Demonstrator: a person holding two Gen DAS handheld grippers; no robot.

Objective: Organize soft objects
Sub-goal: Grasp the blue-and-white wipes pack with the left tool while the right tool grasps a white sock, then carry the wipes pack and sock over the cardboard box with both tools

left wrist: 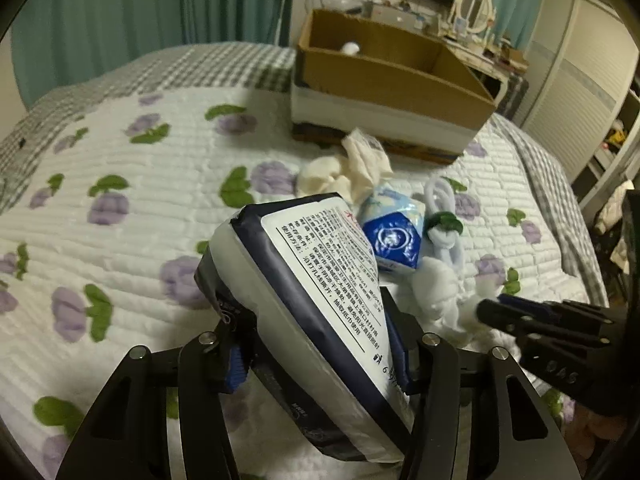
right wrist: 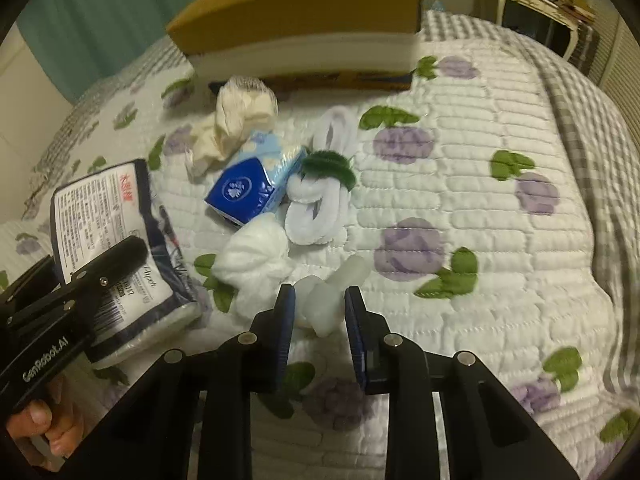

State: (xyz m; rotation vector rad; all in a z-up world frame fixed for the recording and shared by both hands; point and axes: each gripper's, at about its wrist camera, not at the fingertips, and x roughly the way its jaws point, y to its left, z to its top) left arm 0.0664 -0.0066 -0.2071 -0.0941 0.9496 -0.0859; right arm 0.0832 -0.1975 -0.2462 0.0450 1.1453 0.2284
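Left gripper [left wrist: 320,344] clamps a navy-and-white tissue pack [left wrist: 320,280] between its 2 fingers, lifted above the quilted floral bedspread [left wrist: 120,168]. Right gripper [right wrist: 320,320] hovers low over the bedspread with fingers spread around a pale translucent soft piece [right wrist: 332,296], not visibly pinching it. Cardboard box [left wrist: 384,76] sits at the far end of the bed, with 1 small white ball [left wrist: 350,47] inside. Between box and grippers lie a cream cloth bundle [right wrist: 236,120], a blue tissue packet [right wrist: 256,180], a white looped cord with green wrap [right wrist: 320,200] and a white fluffy wad [right wrist: 256,256].
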